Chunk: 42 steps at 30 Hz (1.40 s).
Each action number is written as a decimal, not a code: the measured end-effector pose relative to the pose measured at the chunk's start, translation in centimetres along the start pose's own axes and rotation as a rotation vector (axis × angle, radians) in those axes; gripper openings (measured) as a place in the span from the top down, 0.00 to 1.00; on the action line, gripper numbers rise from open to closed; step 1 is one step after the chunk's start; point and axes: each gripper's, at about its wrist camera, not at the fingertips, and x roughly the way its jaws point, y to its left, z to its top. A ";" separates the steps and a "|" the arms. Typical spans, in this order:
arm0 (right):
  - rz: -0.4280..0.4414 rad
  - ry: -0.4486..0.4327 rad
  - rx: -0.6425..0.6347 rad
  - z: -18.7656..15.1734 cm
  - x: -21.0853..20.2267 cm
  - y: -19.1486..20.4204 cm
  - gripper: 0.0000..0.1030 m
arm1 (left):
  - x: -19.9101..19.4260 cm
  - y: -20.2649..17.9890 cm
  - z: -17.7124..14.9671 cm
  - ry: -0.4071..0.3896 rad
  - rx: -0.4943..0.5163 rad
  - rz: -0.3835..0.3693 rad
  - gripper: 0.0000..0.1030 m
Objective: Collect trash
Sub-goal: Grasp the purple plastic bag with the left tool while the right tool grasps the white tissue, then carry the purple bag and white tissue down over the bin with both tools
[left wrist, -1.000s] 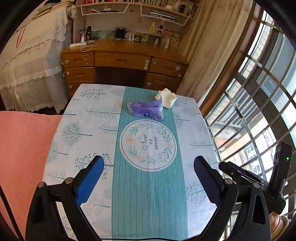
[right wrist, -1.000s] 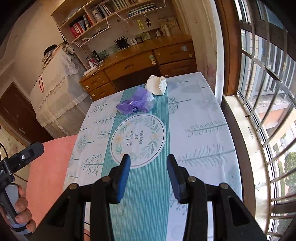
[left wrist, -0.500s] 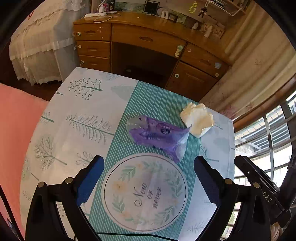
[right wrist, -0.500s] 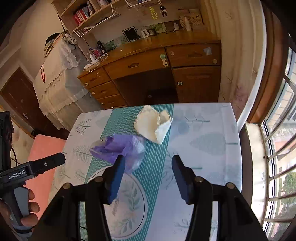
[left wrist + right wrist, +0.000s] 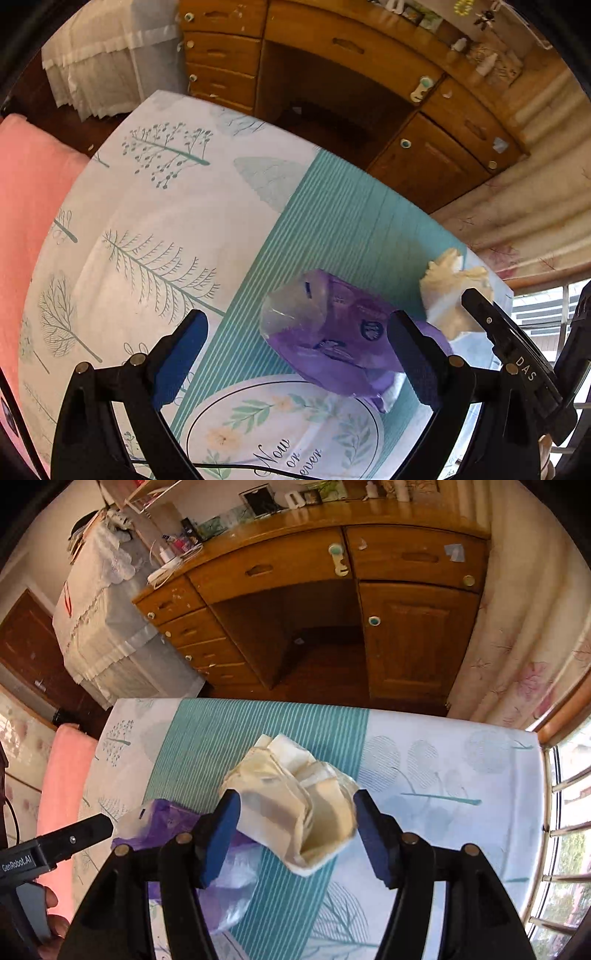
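A crumpled purple plastic bag (image 5: 332, 343) lies on the teal stripe of the tablecloth (image 5: 166, 240). My left gripper (image 5: 295, 354) is open, its blue pads on either side of the bag's near end, the bag closer to the right pad. A crumpled cream paper wad (image 5: 295, 805) lies just right of the bag; it also shows in the left wrist view (image 5: 454, 291). My right gripper (image 5: 295, 834) is open, its jaws standing on both sides of the wad. The purple bag (image 5: 166, 823) shows at left in the right wrist view.
A wooden desk (image 5: 332, 576) with drawers stands beyond the table's far edge. A pink cushion (image 5: 26, 206) lies to the left. Curtain (image 5: 517, 646) and window bars (image 5: 565, 812) are on the right. A lace-covered unit (image 5: 103, 620) stands at back left.
Both grippers have moved forward and down toward the far end of the table. The left now brackets the purple bag, and the right brackets the paper wad. Both stay open.
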 end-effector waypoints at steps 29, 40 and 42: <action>0.044 0.001 -0.027 -8.3 -2.2 1.8 0.70 | 7.8 -4.5 -5.9 0.129 0.196 0.118 0.06; 0.045 0.017 0.035 -11.1 -3.7 1.4 0.72 | 5.6 -4.1 -8.6 0.078 0.295 0.114 0.76; 0.042 0.019 0.041 -11.8 -4.0 1.6 0.72 | 5.3 -3.5 -9.2 0.092 0.295 0.071 0.86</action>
